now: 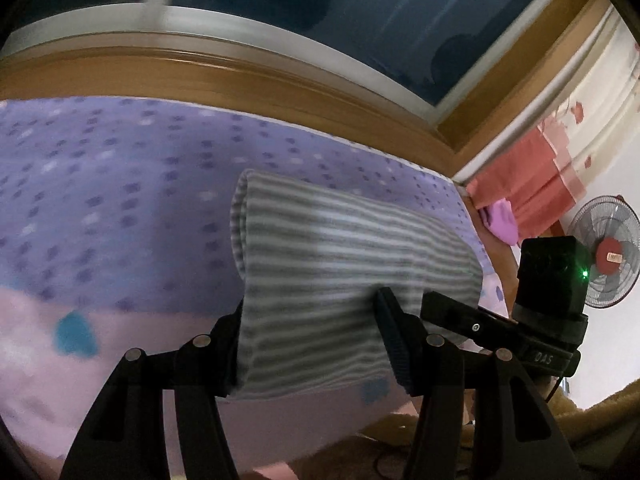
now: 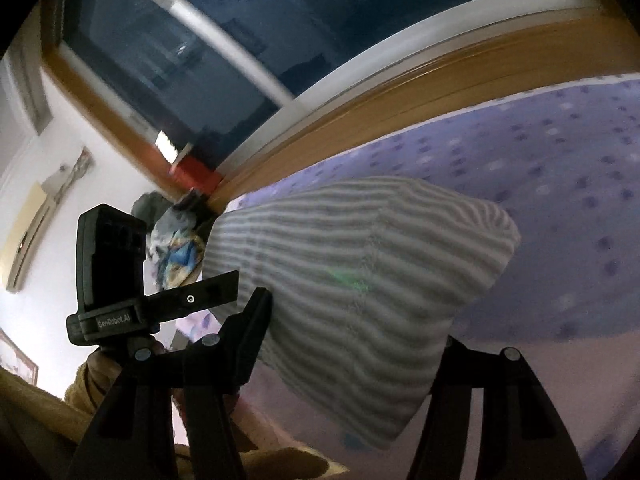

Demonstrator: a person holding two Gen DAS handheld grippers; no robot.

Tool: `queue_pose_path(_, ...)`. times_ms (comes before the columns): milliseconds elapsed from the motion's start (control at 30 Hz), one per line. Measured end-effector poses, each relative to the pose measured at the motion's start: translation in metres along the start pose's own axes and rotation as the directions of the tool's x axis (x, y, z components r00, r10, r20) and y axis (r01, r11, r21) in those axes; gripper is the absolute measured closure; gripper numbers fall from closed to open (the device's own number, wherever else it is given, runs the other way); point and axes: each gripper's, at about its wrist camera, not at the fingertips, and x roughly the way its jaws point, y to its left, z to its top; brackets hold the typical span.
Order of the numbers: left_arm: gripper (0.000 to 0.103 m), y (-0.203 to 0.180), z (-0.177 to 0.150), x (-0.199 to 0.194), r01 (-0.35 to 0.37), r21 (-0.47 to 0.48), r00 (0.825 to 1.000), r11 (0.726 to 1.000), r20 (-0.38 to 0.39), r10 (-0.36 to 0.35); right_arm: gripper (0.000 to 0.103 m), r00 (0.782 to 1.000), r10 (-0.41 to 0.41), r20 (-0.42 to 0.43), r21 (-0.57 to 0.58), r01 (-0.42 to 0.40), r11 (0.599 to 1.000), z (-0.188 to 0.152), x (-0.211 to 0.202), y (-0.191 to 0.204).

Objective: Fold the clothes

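Note:
A folded grey-and-white striped garment point(image 1: 340, 256) hangs above the purple dotted bedsheet point(image 1: 120, 184), carried from both sides. My left gripper point(image 1: 312, 340) is shut on its near edge, the cloth filling the gap between both fingers. The right gripper's black finger point(image 1: 452, 312) touches the same bundle at its right end. In the right wrist view the striped garment point(image 2: 360, 272) bulges between the fingers of my right gripper point(image 2: 352, 332), which is shut on it; its right finger is partly hidden by cloth. The left gripper's finger point(image 2: 200, 292) reaches in from the left.
A wooden sill point(image 1: 240, 80) and a dark window point(image 1: 320, 0) run along the far side of the bed. A standing fan point(image 1: 608, 256) and a red-and-white curtain point(image 1: 520, 184) are at the right. A crumpled clothes pile point(image 2: 176, 248) lies by the bed's corner.

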Motion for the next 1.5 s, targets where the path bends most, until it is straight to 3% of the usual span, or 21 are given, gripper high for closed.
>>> queue_pose_path(233,0.045,0.068,-0.037,-0.068,-0.057,-0.056,0.997,0.997,0.041,0.059,0.044,0.997,0.043,-0.057,-0.032,-0.045,0.998,-0.037,0.060,0.078)
queue_pose_path(433,0.045,0.115,-0.050,-0.110,-0.069,-0.141,0.990,0.988,0.113,0.086,0.044,0.989,0.075,-0.127,-0.116,-0.090,0.989,-0.033,0.107,0.130)
queue_pose_path(867,0.045,0.196,-0.036,-0.141,-0.162,-0.266,0.968,0.950,0.145,0.206,0.044,0.949,0.172,-0.264,-0.168,-0.221,0.961,-0.009,0.209,0.173)
queue_pose_path(967,0.045,0.216,-0.027,-0.143,-0.141,-0.273,0.973,0.952,0.138,0.184,0.044,0.947,0.163,-0.277,-0.170,-0.215,0.962,-0.003,0.224,0.181)
queue_pose_path(1133,0.045,0.247,-0.007,-0.144,-0.127,-0.208,0.980,0.970,0.121,0.155,0.044,0.963,0.124,-0.239,-0.167,-0.166,0.972,0.006,0.251,0.195)
queue_pose_path(1300,0.045,0.296,0.016,-0.149,-0.060,-0.140,0.996,0.988,0.057,0.068,0.044,0.982,0.054,-0.179,-0.110,-0.075,0.991,0.007,0.285,0.212)
queue_pose_path(1500,0.045,0.349,0.051,-0.159,-0.002,-0.018,1.000,1.000,0.000,0.002,0.044,0.993,-0.043,-0.109,-0.083,0.034,0.996,0.012,0.333,0.248)
